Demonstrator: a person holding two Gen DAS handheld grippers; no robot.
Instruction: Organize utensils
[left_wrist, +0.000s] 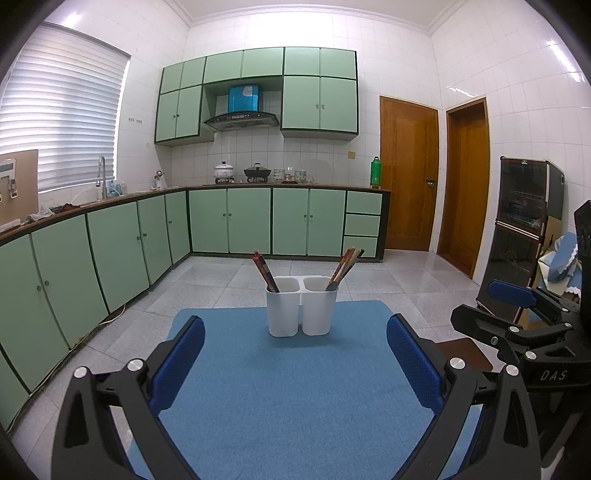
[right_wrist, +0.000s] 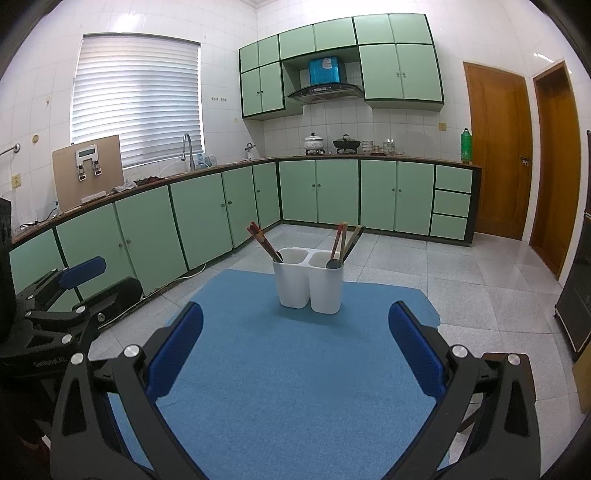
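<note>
A white two-compartment utensil holder stands on a blue mat. Its left compartment holds red chopsticks. Its right compartment holds several mixed chopsticks and a dark spoon. My left gripper is open and empty, above the mat, short of the holder. My right gripper is open and empty too, beside it; it also shows at the right edge of the left wrist view.
Green kitchen cabinets line the left and far walls, with pots on the counter. Two wooden doors are at the right. A dark glass cabinet stands at the far right. Grey tiled floor surrounds the mat.
</note>
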